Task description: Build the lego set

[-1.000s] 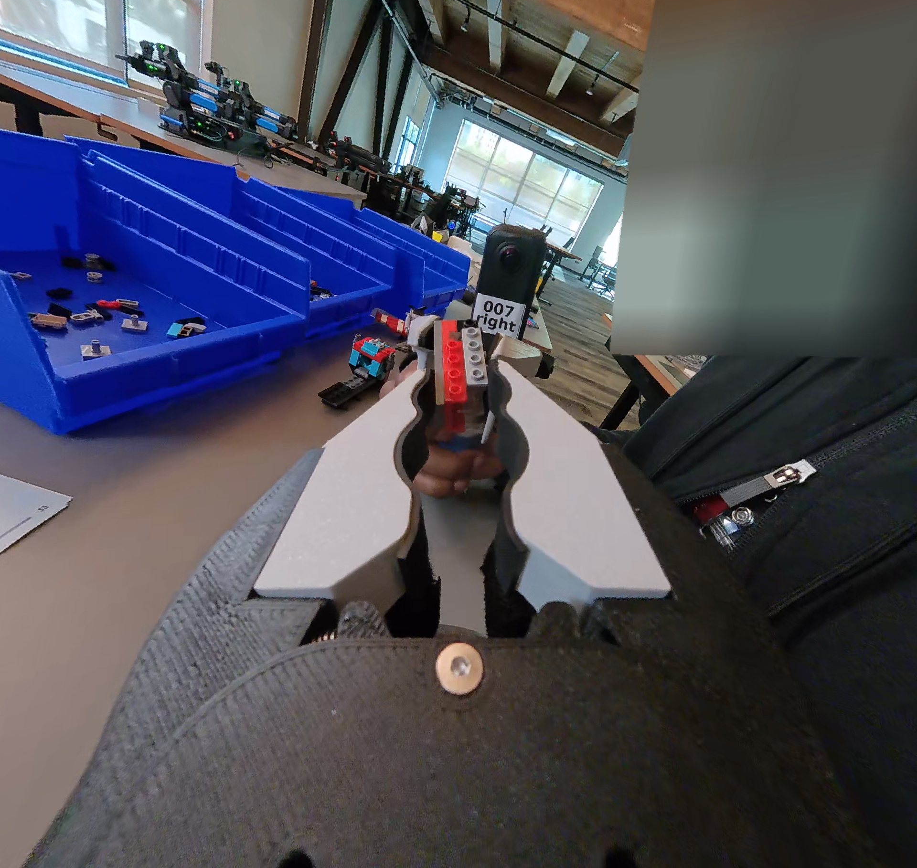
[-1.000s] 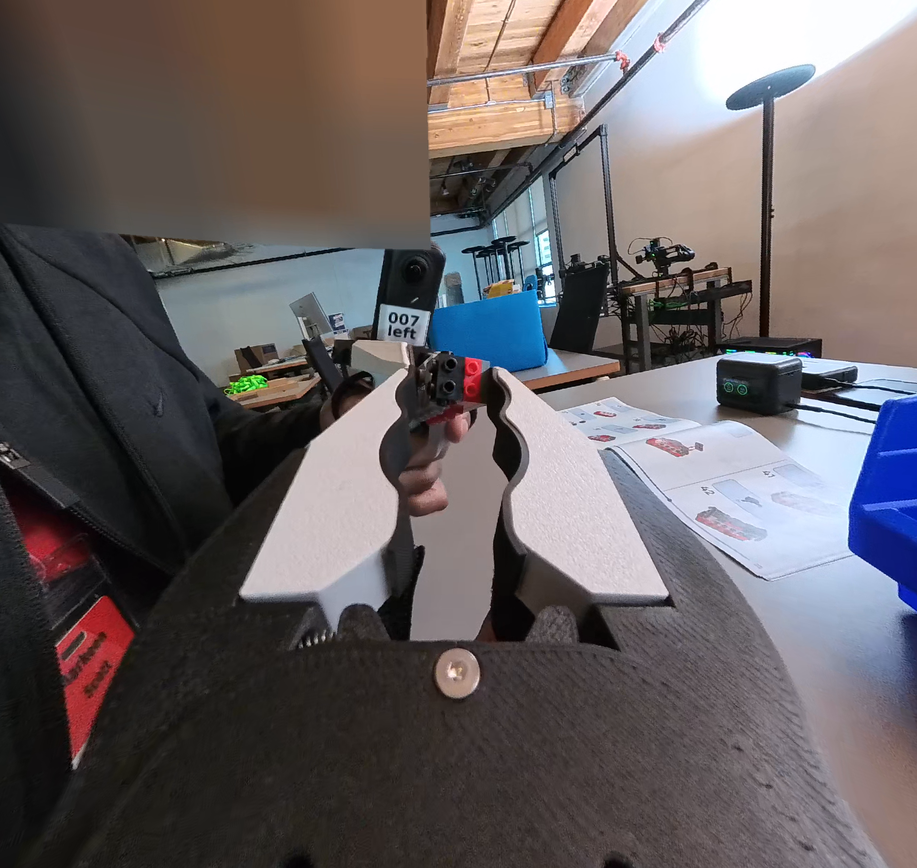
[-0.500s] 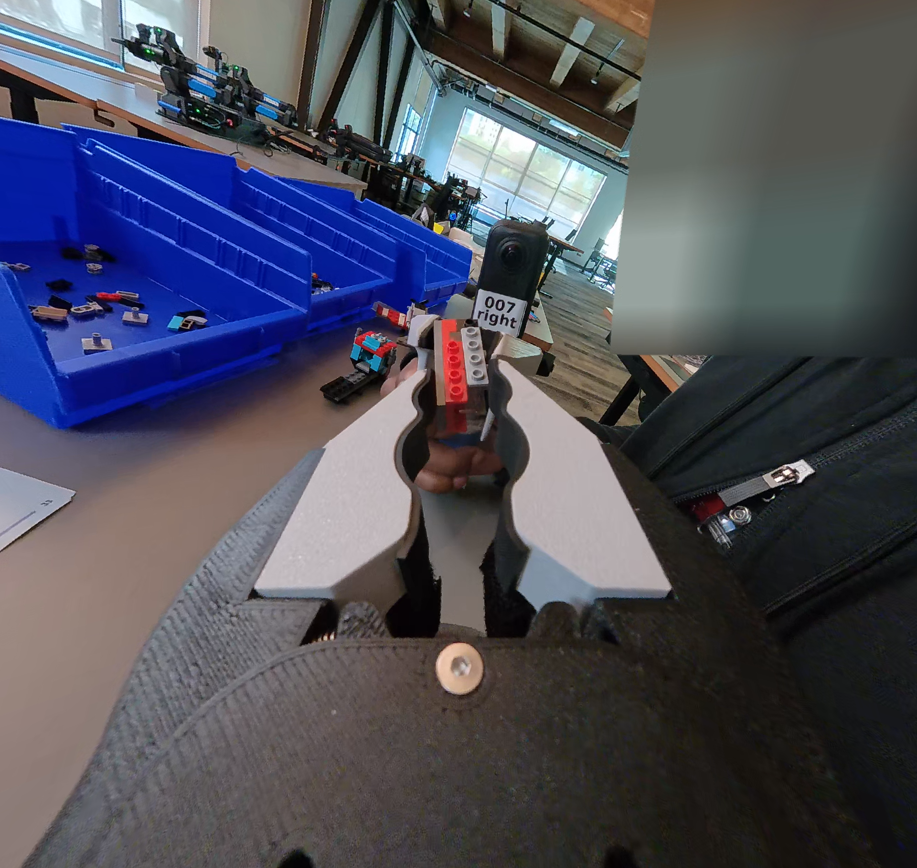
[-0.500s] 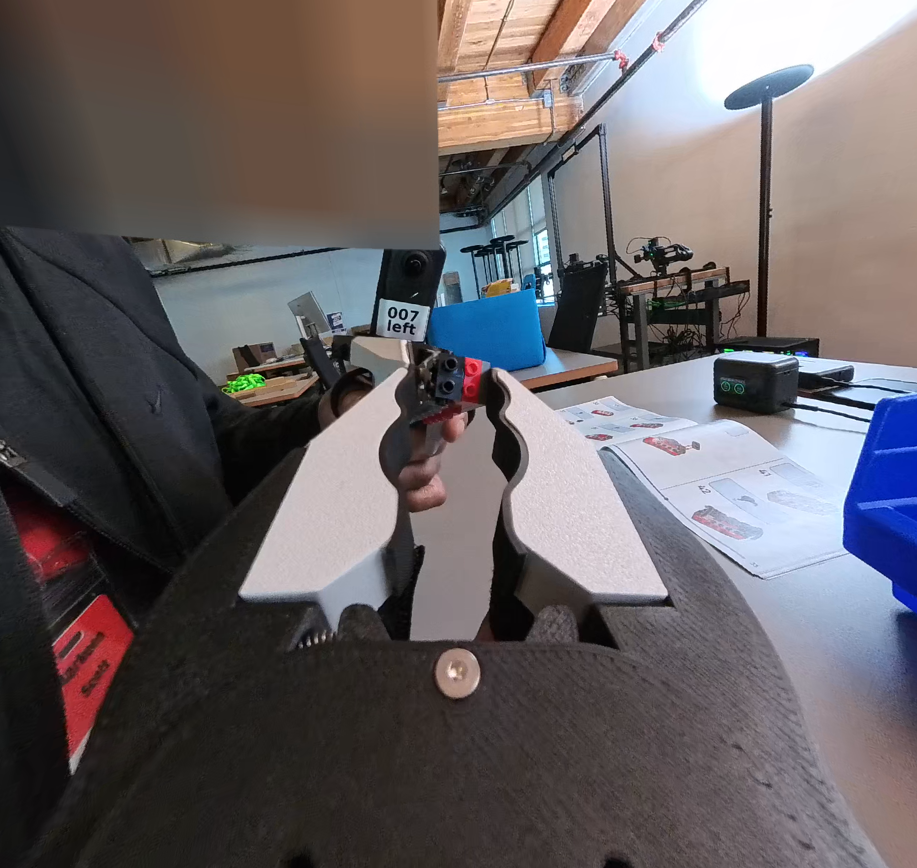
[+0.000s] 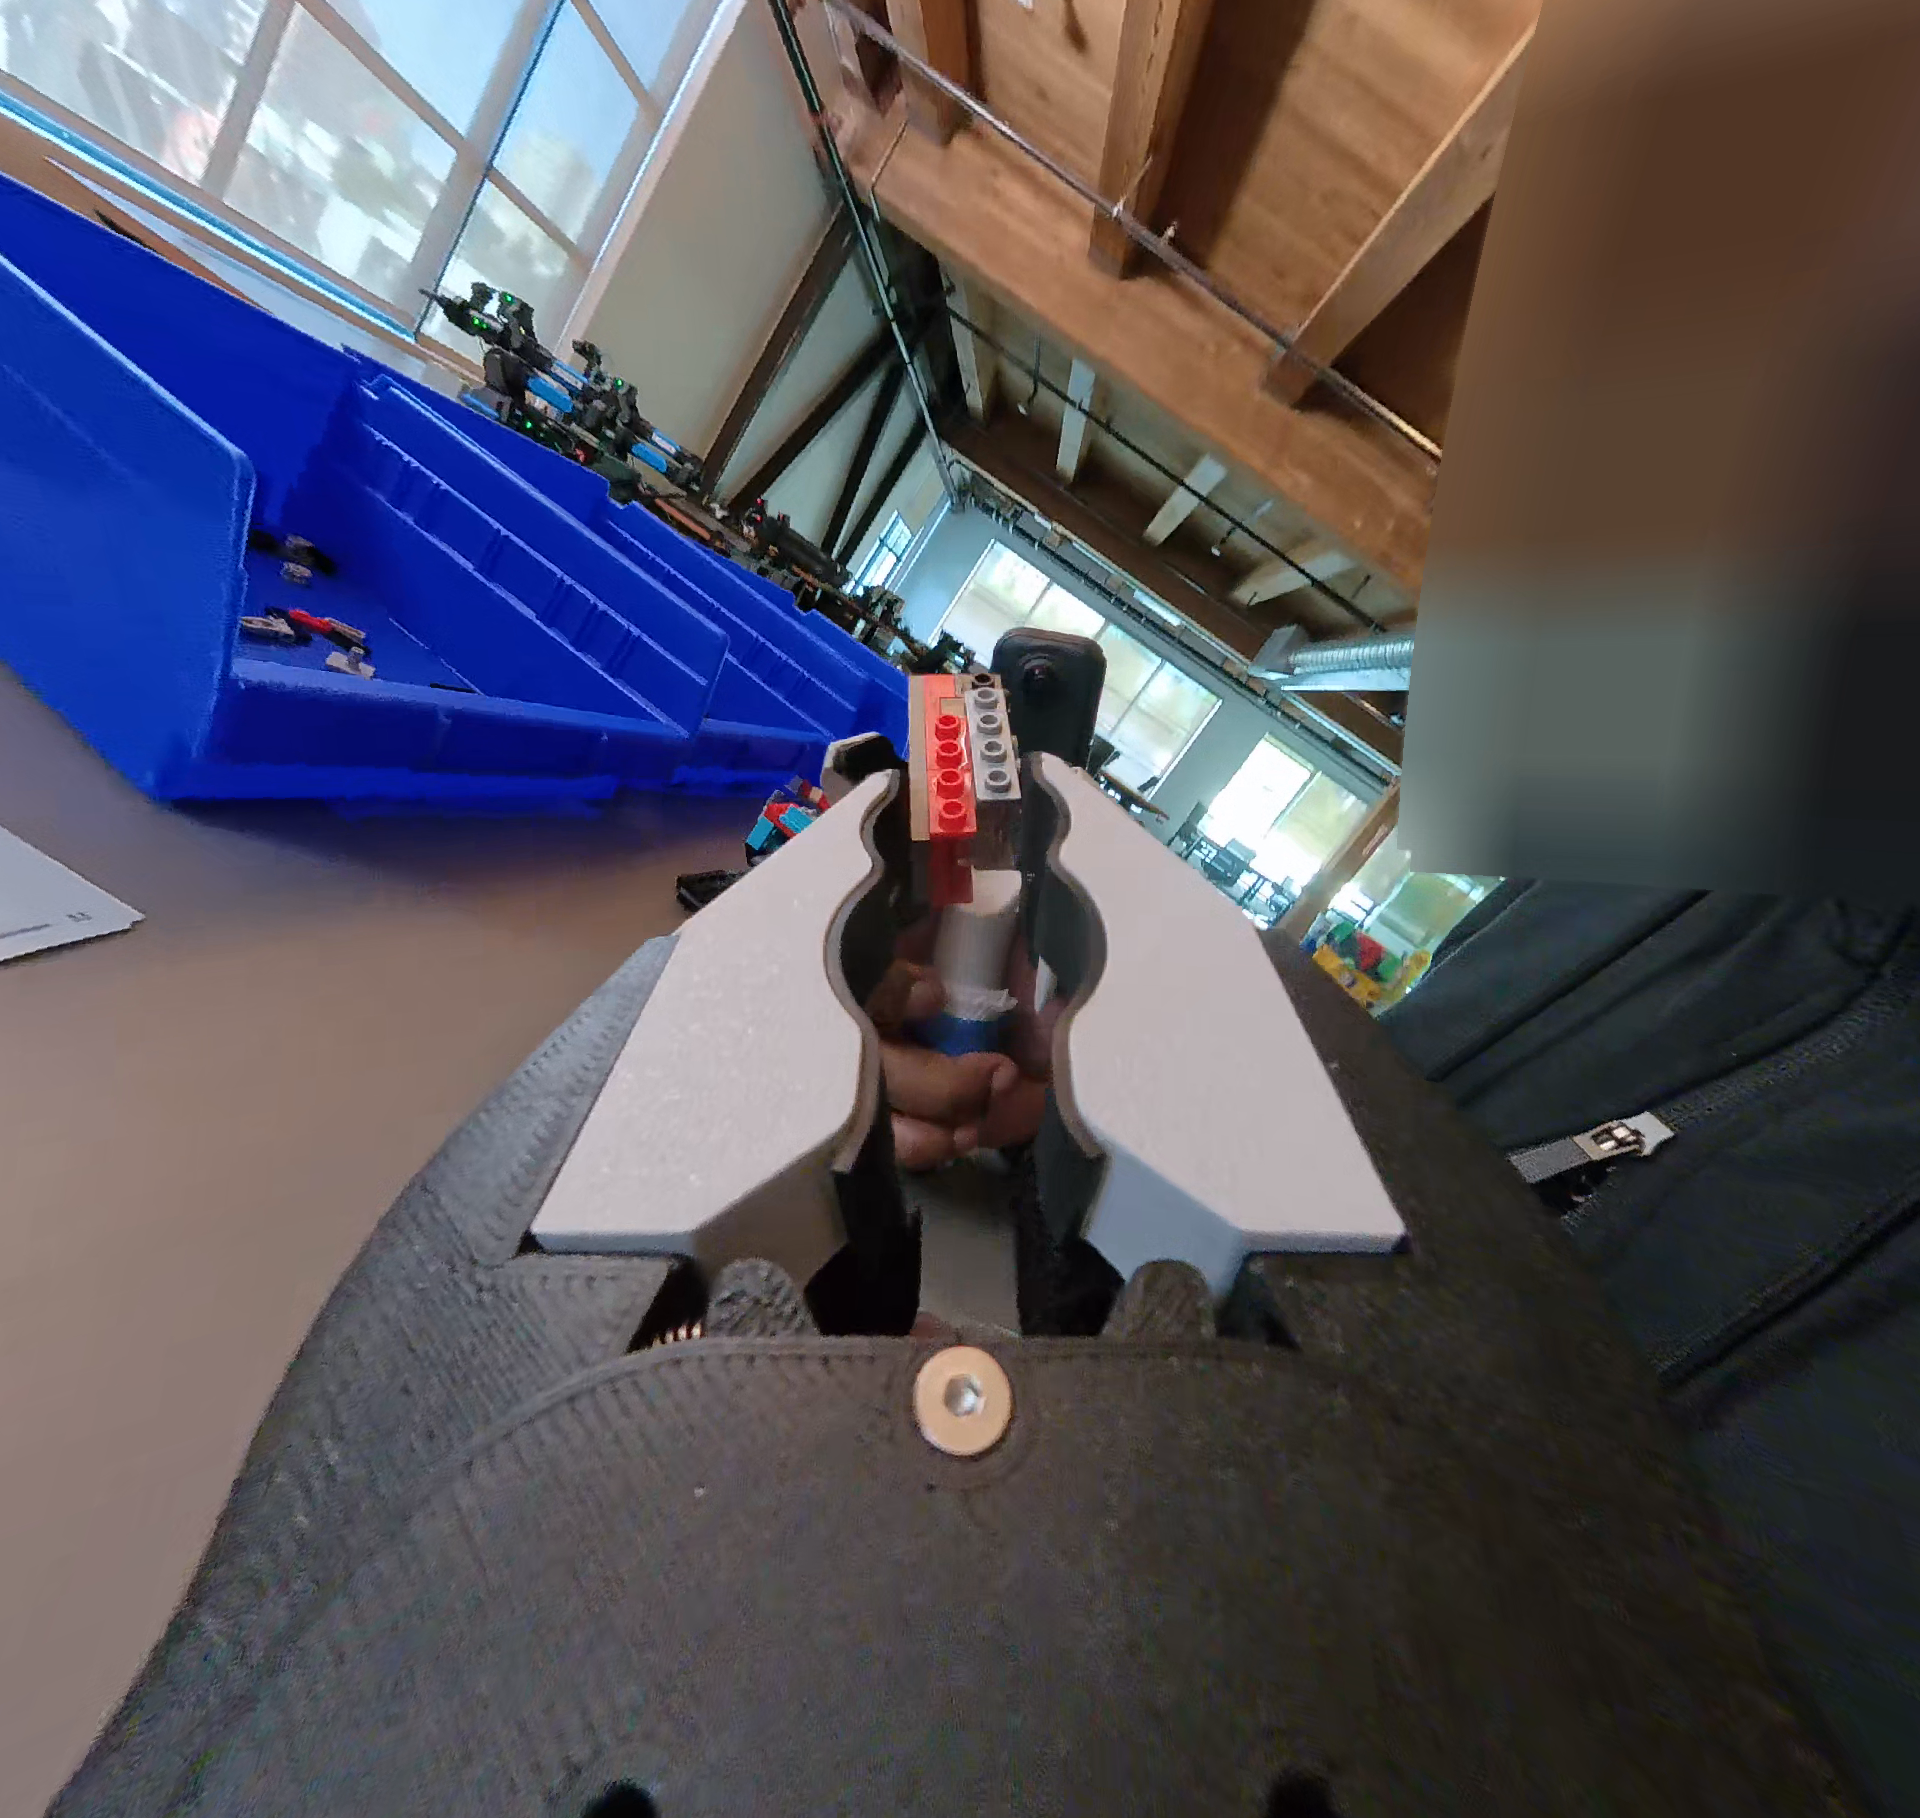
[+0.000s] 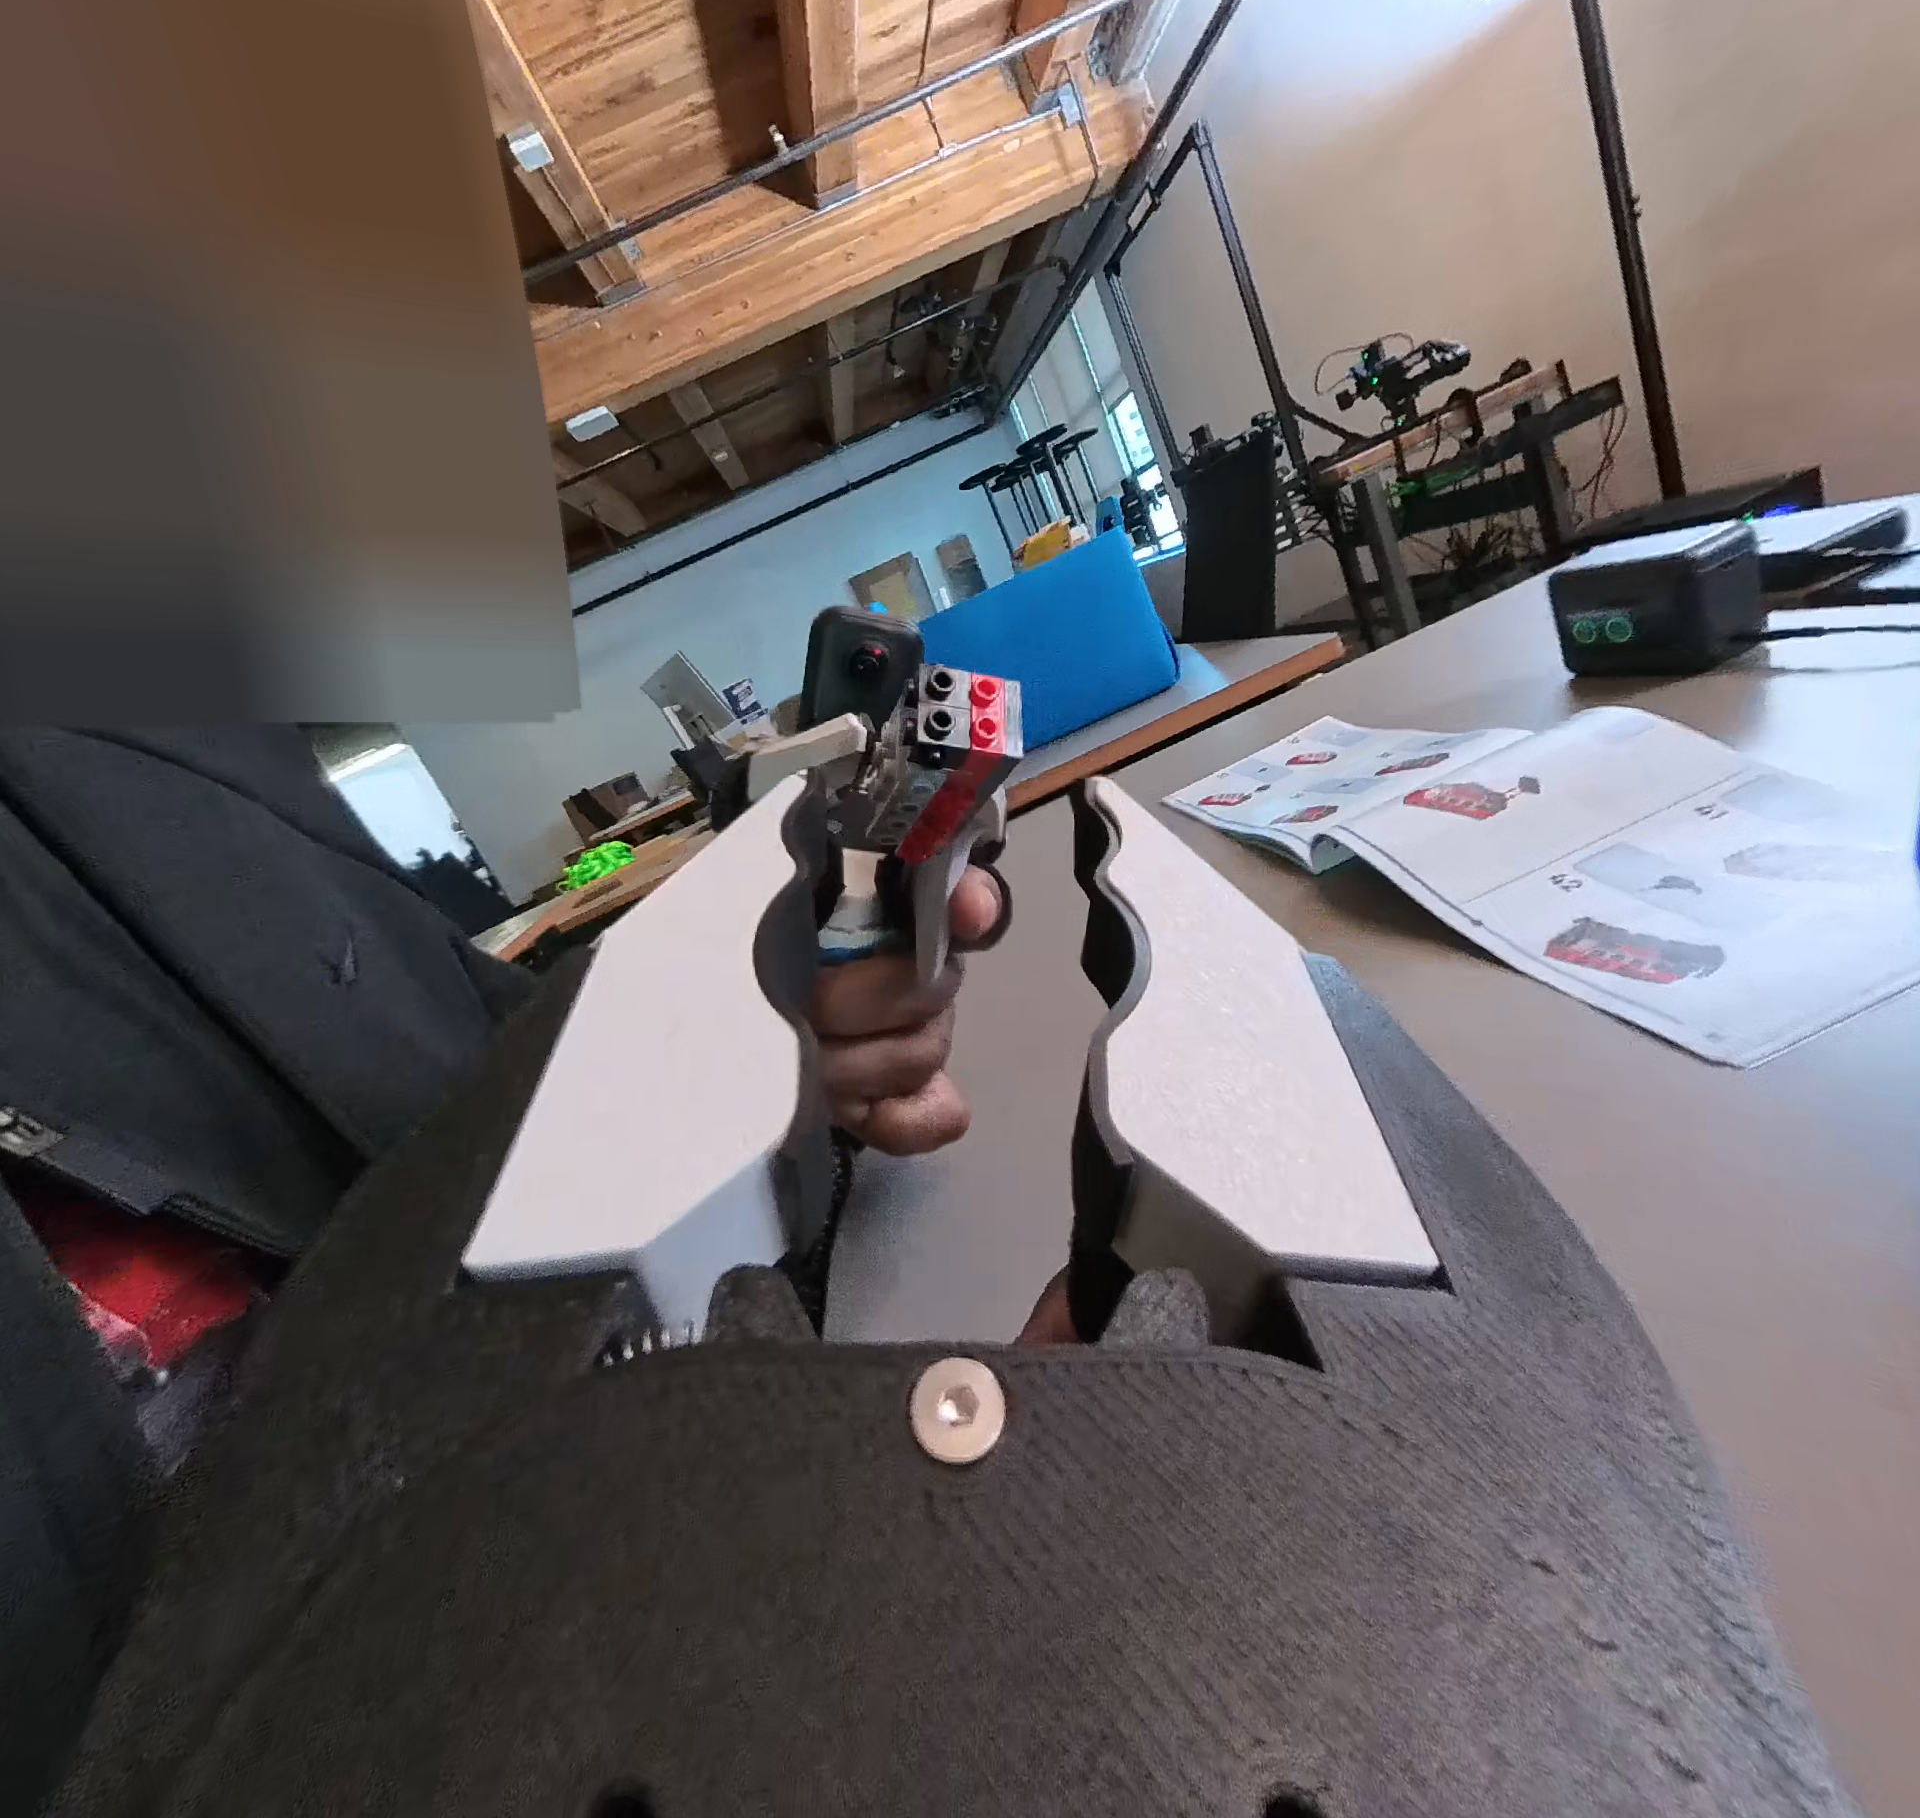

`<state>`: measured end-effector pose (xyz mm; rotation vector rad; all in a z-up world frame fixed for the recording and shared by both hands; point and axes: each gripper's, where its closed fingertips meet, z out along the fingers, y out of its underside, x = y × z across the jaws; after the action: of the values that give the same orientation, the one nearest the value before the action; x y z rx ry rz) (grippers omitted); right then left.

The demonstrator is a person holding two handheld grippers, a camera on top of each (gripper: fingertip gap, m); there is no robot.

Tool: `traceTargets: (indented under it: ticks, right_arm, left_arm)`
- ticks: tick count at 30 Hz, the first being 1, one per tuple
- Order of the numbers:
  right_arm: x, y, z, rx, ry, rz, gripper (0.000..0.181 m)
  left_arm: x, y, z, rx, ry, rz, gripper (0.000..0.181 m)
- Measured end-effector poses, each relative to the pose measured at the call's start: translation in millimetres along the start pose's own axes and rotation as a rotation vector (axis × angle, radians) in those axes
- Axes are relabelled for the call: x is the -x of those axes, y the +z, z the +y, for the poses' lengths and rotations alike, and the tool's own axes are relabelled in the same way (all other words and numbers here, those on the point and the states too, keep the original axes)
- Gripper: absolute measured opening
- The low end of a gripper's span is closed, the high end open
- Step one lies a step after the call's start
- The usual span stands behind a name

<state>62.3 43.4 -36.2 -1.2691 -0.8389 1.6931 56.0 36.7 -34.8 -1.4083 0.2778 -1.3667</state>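
The left gripper (image 5: 961, 781) has its fingers (image 5: 748, 1020) drawn narrow, clamped on a small lego assembly (image 5: 961, 776) at their tips. Its red studded brick and grey studded strip stand upright between the two tips, with a tan edge against the left one. Down in the gap between the fingers, a hand (image 5: 956, 1082) shows wrapped round a white and blue handle.

From the right wrist view, the right gripper (image 6: 945, 802) has its fingers (image 6: 1226, 1020) parted wider than the piece. The lego assembly (image 6: 961, 740) sits just past their tips, nearer the left finger, and neither pad reaches it. The left gripper (image 6: 894, 802) pinches it from beyond, black and red studs facing the camera. The hand (image 6: 883, 1051) gripping that tool shows in the gap.

Farther out, left of the left gripper's fingers, a row of blue bins (image 5: 468, 708) stands on the grey desk (image 5: 260, 1093) — the nearest holds a few loose pieces. A small built lego model (image 5: 779, 823) lies just left of the fingertips. Right of the right gripper's fingers an open instruction booklet (image 6: 1558, 854) lies flat, and beyond it sits a black box (image 6: 1662, 615) with green lights.
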Motion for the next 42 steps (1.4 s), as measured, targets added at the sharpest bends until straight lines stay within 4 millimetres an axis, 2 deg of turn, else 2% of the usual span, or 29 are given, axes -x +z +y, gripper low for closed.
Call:
traceTargets:
  ticks: [6, 17, 25, 29, 36, 42]
  right_arm:
    - [5.1, 12.3, 10.0, 0.032, 0.001, -0.02, 0.043]
    - [9.3, 14.7, 11.5, 0.026, 0.024, -0.067, 0.025]
    - [8.8, 21.5, 15.5, 0.04, 0.031, -0.071, 0.025]
    - [1.1, 26.4, 19.0, 0.075, 0.026, -0.035, 0.029]
    - [-7.7, 29.3, 12.6, 0.175, -0.125, -0.028, 0.048]
    - [-16.6, 47.4, 16.0, 0.378, -0.322, -0.078, 0.052]
  left_arm:
    - [-1.0, -1.2, 7.6, 0.006, 0.034, -0.001, 0.022]
    - [-3.3, -7.3, 6.6, 0.0, 0.027, 0.04, 0.022]
    - [-0.6, -14.7, 4.1, -0.008, 0.001, 0.033, 0.021]
    - [8.0, -20.4, 0.3, -0.027, -0.022, -0.012, 0.022]
    - [32.7, -56.4, -23.3, -0.103, -0.186, -0.085, 0.022]
    - [52.0, -87.9, -20.4, 0.014, -0.34, -0.124, 0.023]
